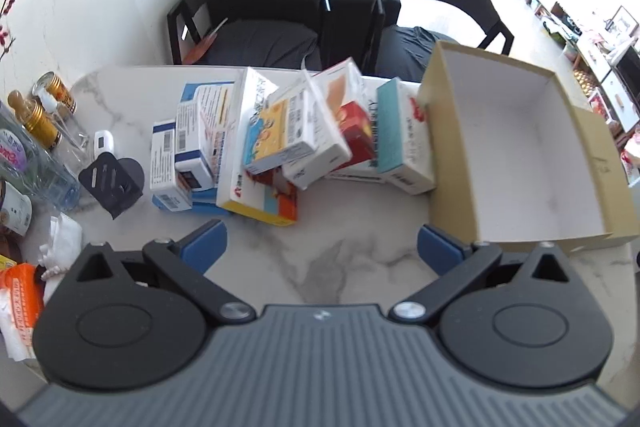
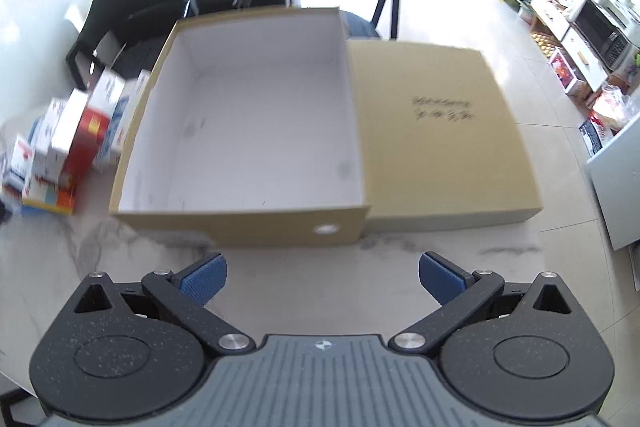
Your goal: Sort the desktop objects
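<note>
Both sets of jaws are spread wide with nothing between them. So the left gripper (image 1: 320,247) and the right gripper (image 2: 322,277) each hang over bare white marble-patterned tabletop (image 1: 320,259), blue pads showing on both.

Labels first: honestly not much is legible. The heap of small cardboard medicine-type packets (image 1: 280,139) has printed text and barcodes all over, but it's too small and blurry to make out any brand. You can see colours though: a white and yellow packet (image 1: 276,131) on top, a red packet (image 1: 356,135), a teal-sided white packet (image 1: 394,131), blue and white ones at the left end of the heap. The flat tan cardboard lid (image 2: 436,131) has two lines of dark handwriting on it, unreadable from the blur.

Positions: the heap sits ahead of the left jaws, a bit left of centre, well apart from the pads. The open tan cardboard box with a white inside (image 2: 248,123) is straight ahead of the right jaws, close but not touching, and it's empty. Its lid lies just beside it on the right, touching its side. In the left view the box (image 1: 520,147) is right of the heap, with the teal-sided packet up against its wall.

Off to the left edge there's gold-capped bottles (image 1: 36,111) and a black plastic stand (image 1: 114,181).
</note>
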The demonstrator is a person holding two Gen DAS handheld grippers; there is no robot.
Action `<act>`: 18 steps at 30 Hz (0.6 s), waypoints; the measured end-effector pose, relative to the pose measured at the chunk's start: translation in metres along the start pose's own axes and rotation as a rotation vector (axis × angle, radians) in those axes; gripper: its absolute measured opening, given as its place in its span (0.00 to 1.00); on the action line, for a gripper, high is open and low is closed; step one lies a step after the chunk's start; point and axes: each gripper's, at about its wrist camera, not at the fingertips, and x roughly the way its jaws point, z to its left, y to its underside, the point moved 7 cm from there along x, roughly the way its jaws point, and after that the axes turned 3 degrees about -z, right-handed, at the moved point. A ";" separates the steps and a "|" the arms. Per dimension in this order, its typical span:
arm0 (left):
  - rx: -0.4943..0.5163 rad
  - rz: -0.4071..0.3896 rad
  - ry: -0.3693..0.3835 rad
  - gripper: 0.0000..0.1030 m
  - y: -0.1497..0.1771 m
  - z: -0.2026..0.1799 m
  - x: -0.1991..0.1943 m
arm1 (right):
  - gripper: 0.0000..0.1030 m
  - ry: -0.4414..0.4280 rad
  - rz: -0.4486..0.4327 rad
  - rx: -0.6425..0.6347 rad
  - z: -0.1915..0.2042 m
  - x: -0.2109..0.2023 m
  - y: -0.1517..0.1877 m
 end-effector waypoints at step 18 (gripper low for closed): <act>0.144 -0.011 0.045 1.00 -0.025 -0.086 -0.050 | 1.00 0.174 -0.072 0.031 -0.058 -0.058 -0.049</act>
